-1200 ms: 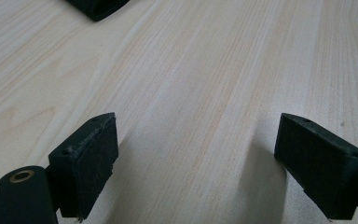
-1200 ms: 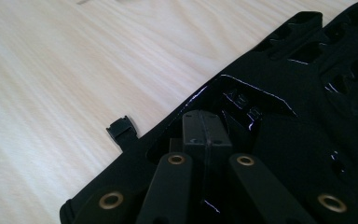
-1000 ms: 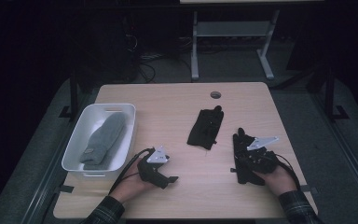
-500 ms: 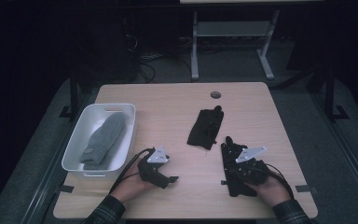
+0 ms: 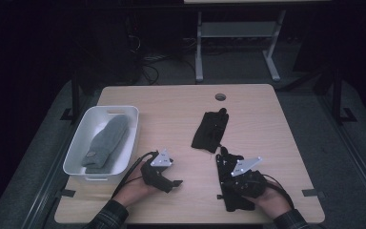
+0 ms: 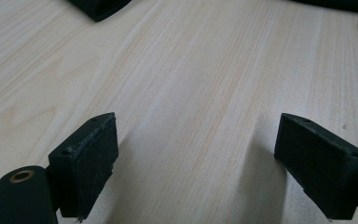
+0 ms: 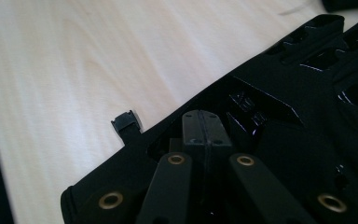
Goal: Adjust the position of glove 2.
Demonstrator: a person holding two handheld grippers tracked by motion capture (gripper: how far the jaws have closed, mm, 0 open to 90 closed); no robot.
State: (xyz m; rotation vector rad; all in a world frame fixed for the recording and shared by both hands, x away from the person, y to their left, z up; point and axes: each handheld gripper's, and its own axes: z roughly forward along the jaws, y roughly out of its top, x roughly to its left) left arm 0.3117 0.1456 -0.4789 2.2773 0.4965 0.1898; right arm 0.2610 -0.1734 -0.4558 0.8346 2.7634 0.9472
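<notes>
A black fabric piece [image 5: 210,131] lies flat at the table's middle. My right gripper [image 5: 228,164] is at the near right, just below it. Its jaws are shut, the pads [image 7: 200,133] pressed flat together. A glossy black perforated piece [image 7: 279,93] lies under and around those jaws, with a small tab [image 7: 126,122] sticking out. I cannot tell whether the pads pinch any part of it. My left gripper [image 5: 174,180] rests near the front edge, left of centre. It is open over bare wood, its pads [image 6: 86,163] wide apart with nothing between them.
A white bin [image 5: 76,148] stands at the table's left with a grey sock [image 5: 106,142] lying in it. A round cable hole [image 5: 220,97] sits near the far edge. Beyond the table is a dark floor with a white stand [image 5: 233,33] and cables.
My right gripper has slid left and toward the near edge, and the black perforated piece has moved along with it. The left gripper has stayed put.
</notes>
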